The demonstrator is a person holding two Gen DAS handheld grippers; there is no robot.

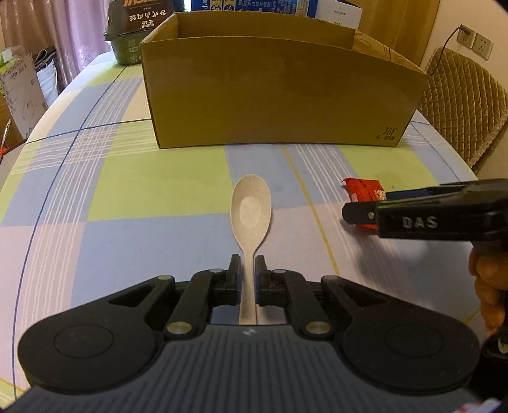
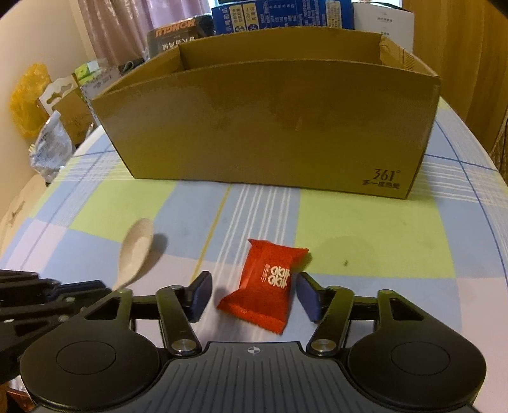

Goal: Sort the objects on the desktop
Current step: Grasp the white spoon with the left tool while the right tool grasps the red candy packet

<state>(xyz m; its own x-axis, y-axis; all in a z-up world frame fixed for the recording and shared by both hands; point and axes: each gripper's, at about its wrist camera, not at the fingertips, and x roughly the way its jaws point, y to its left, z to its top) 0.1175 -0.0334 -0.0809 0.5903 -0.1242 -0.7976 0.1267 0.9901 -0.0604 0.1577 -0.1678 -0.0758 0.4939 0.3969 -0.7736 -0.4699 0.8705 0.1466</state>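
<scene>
Spoon gripped, candy not yet taken.

I am clamping the left gripper (image 1: 247, 270) on the beige spoon (image 1: 250, 213) handle; my right gripper (image 2: 250, 295) is straddling the red candy packet (image 2: 265, 282) on the tablecloth, jaws apart. Both are waiting short of the cardboard box (image 2: 270, 127).

At twelve o'clock we see blue cartons (image 2: 282, 14) and a white box (image 2: 384, 22) behind everything. At eleven o'clock stands a dark green tub (image 1: 125, 47), with pink curtains (image 1: 63, 28) beyond it. We find a quilted chair (image 1: 463, 104) at two o'clock, under wall sockets (image 1: 474, 41) with a cable plugged in. At nine o'clock, off the surface (image 2: 365, 254) with its checked cloth, we note a yellow bag (image 2: 27, 98) and a silver pouch (image 2: 50, 149).
</scene>
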